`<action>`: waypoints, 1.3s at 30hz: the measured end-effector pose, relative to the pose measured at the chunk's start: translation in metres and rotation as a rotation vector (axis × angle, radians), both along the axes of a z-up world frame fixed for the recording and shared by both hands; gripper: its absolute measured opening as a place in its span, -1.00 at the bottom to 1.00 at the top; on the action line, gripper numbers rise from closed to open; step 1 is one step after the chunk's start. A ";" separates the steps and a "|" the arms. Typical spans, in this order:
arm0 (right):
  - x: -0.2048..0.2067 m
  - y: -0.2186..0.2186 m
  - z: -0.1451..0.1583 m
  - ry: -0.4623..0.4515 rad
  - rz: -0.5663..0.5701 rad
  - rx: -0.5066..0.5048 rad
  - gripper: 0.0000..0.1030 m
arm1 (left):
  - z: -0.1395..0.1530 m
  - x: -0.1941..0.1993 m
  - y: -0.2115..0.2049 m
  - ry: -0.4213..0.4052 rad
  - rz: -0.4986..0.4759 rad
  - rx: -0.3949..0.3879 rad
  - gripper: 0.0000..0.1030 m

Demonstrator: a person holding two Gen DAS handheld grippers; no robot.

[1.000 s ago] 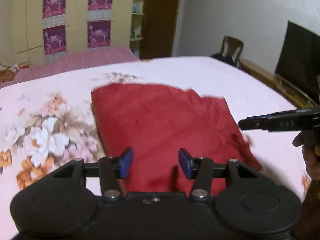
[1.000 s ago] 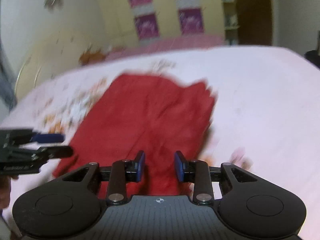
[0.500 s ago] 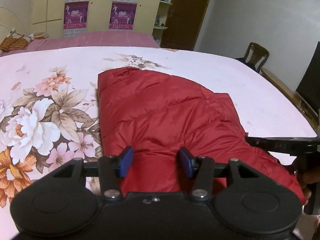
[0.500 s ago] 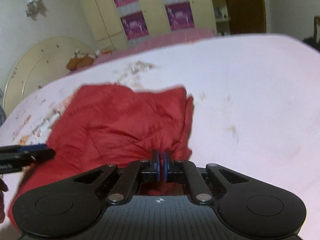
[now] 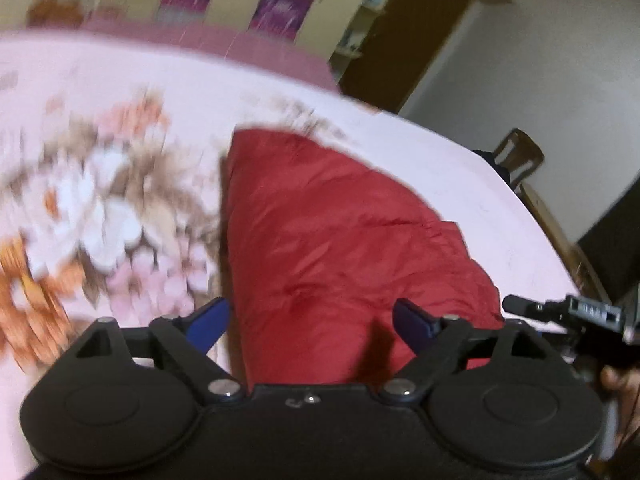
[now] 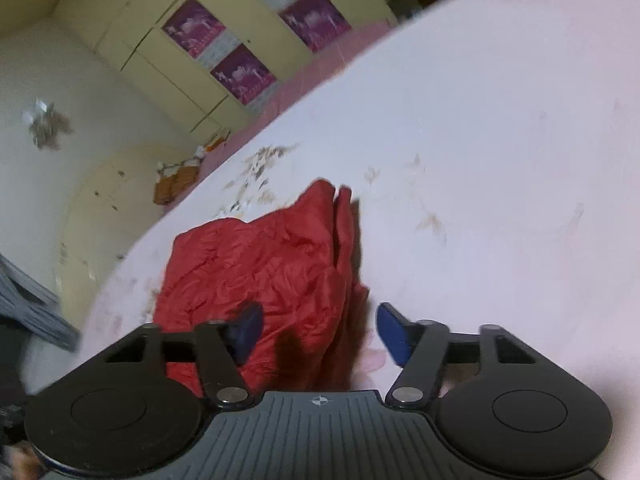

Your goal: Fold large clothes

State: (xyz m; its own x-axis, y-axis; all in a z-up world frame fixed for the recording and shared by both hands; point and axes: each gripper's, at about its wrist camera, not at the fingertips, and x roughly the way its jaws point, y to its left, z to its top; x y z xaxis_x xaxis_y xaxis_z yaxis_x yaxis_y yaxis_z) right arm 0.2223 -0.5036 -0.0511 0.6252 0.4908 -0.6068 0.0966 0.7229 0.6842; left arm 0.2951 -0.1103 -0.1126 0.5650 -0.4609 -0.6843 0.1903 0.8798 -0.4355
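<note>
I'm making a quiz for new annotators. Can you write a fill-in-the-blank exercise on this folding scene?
1. The padded jacket lying on the bed is ____.
2. The bedsheet beside it is printed with ____.
3. The pads of the left gripper are ____ in colour.
4. The jaws of the right gripper are opening, with nothing ____ between them.

Missing words: red; flowers; blue; gripped

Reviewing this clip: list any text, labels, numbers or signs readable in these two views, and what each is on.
Nothing can be read for certain.
Right gripper: pale embossed characters on its black side, too blurred to read.
Purple posters on the cream cupboard doors: pictures with pale strips between them, any lettering too small and blurred.
Red jacket: no label or print shows.
</note>
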 end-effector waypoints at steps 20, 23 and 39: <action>0.023 0.001 -0.029 0.056 0.090 0.094 0.09 | -0.024 0.012 0.002 0.074 0.016 -0.090 0.49; 0.028 0.010 -0.028 0.048 0.098 0.092 0.03 | -0.023 0.014 -0.003 0.064 0.008 -0.068 0.41; 0.011 0.027 0.006 -0.046 0.087 0.075 -0.62 | 0.019 -0.001 -0.009 -0.081 -0.066 0.069 0.07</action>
